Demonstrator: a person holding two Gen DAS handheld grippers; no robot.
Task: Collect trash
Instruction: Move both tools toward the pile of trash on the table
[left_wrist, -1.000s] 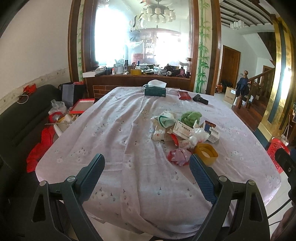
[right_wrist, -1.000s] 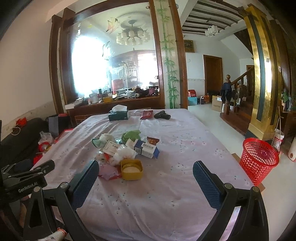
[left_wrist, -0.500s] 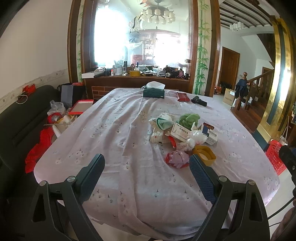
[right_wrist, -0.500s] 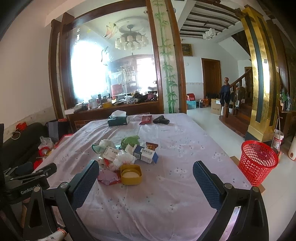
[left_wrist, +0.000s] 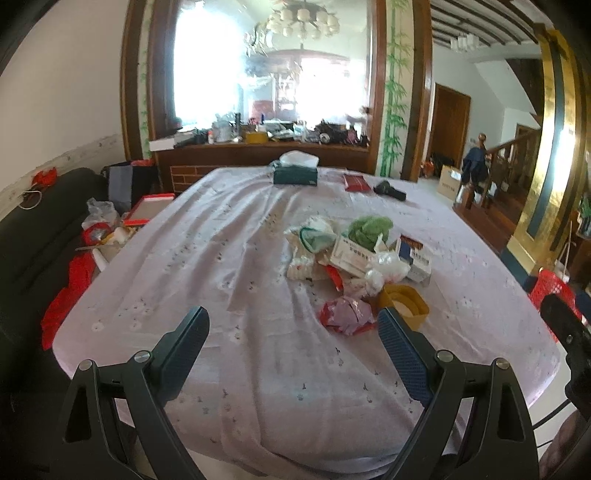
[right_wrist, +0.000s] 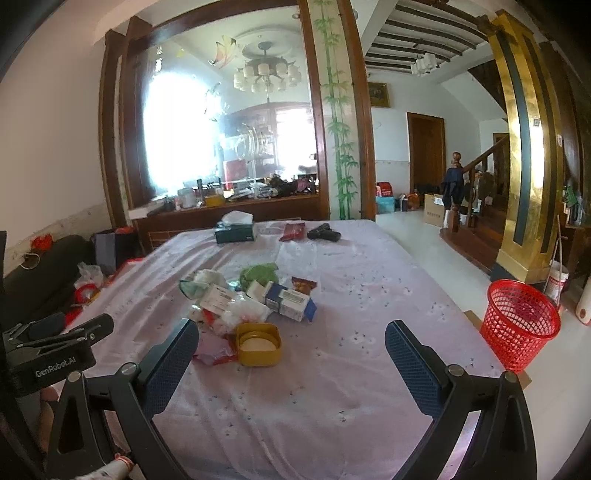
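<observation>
A: Where does the trash lie from each gripper?

B: The trash pile (left_wrist: 354, 266) sits around the middle of the surface (left_wrist: 207, 258), a little toward its right edge. From the left gripper (left_wrist: 291, 347) it lies ahead and to the right; the crumpled pink wrapper (left_wrist: 345, 315) is just beside the right finger's tip. From the right gripper (right_wrist: 291, 350) the pile (right_wrist: 243, 299) lies ahead and to the left, with the yellow lid (right_wrist: 258, 344) nearest.

A: Jaws?

B: Both spread wide, nothing between them, both hovering over the near edge.

A: Which goes first, you think?

B: Either could; the wrapper looks nearest the left, the lid nearest the right. The red basket (right_wrist: 519, 328) stands on the floor off the right edge, so the right gripper is likely the better carrier.

A: Any long axis to mind?

B: The blue-and-white box (right_wrist: 290, 301) lies aslant, running from far left to near right.
</observation>
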